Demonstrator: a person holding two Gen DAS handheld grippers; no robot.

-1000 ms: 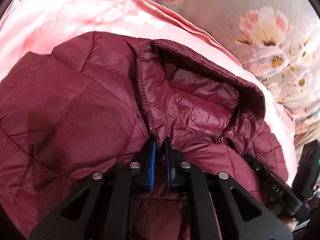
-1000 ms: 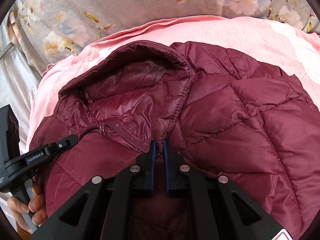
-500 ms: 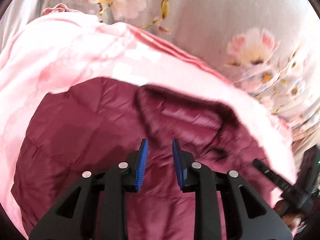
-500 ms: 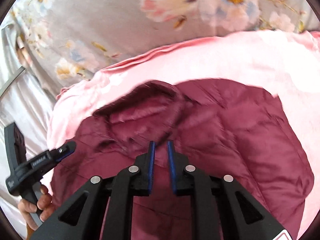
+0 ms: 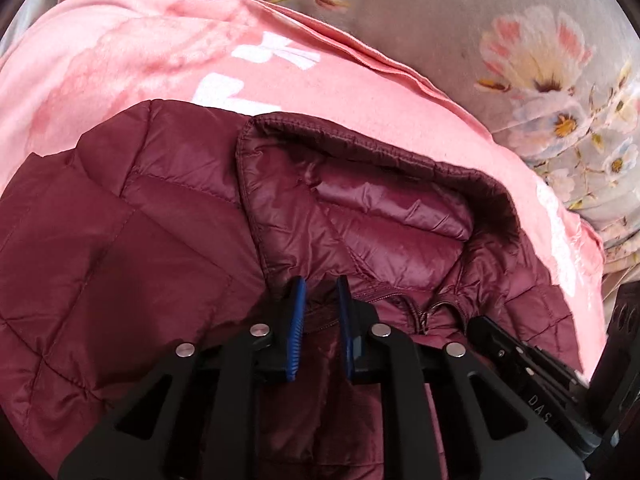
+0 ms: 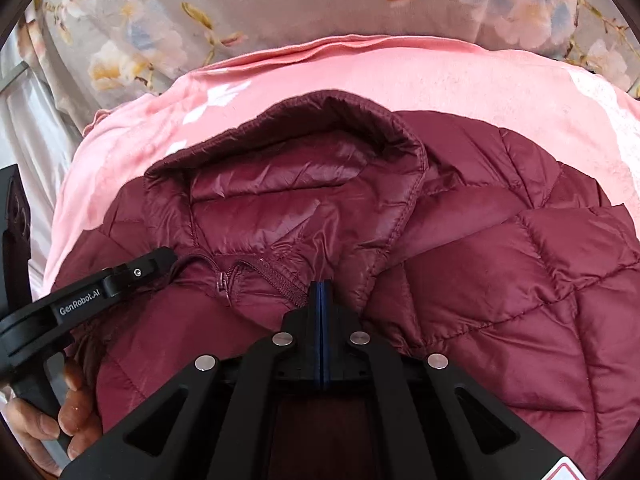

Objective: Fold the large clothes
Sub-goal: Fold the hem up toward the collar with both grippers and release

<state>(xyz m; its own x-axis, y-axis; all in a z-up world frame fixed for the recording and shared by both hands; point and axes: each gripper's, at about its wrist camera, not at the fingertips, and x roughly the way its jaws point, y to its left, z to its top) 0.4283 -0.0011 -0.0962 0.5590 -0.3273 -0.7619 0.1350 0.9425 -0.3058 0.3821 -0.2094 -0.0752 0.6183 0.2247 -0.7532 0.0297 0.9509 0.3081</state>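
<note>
Tongs at collar of maroon puffer jacket (image 5: pixel 120 240): left tongs (image 5: pixel 321 304) narrowing on zipper edge, right tongs (image 6: pixel 322 296) clamped tight w/ nothing visibly gripped; next, prob. lift & fold.

Glossy quilted jacket (image 5: pixel 168 240); matt blanket (image 5: pixel 120 52)

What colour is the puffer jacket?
Dark maroon jacket, glossier inside the hood; clearest in the right wrist view.
</note>
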